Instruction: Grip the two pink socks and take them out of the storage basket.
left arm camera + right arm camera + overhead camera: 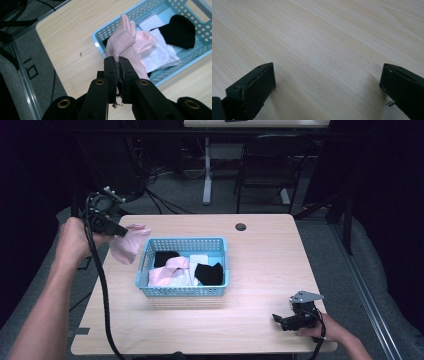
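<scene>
Tabletop: L fingers (pixel 119 65) shut, prob. pinching pink sock (pixel 122 41)

No readable text, label, brand, number or sign in any of the three views.
</scene>
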`<action>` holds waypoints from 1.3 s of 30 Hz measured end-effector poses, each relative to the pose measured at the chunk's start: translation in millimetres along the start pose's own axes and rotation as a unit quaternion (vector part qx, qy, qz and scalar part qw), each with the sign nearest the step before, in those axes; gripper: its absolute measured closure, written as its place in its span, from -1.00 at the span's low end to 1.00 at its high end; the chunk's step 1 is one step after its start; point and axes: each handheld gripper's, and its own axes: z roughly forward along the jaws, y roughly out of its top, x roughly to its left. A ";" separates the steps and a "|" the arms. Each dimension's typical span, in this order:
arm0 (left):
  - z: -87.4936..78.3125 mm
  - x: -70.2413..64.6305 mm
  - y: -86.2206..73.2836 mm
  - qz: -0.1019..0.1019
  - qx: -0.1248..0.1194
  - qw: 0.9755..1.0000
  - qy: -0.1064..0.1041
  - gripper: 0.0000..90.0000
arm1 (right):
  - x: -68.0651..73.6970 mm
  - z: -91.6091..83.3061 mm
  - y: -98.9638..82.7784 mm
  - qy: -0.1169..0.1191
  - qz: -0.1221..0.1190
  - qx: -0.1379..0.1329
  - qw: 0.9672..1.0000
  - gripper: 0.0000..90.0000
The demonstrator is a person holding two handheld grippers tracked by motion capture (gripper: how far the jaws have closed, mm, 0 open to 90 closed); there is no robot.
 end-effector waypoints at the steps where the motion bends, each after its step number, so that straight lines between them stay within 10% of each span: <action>1: -1.5 2.8 -2.5 -0.003 -0.001 1.000 0.002 0.90 | -0.2 -0.3 0.2 0.000 -0.002 0.002 1.000 -1.00; 11: -3.5 25.0 -24.9 -0.031 0.004 0.999 0.012 0.91 | -1.3 0.0 0.7 0.005 -0.005 0.004 1.000 -1.00; 39: 68.7 65.6 -80.5 -0.128 0.050 0.990 0.024 0.91 | 0.8 -0.4 -0.4 -0.002 0.004 -0.001 1.000 -1.00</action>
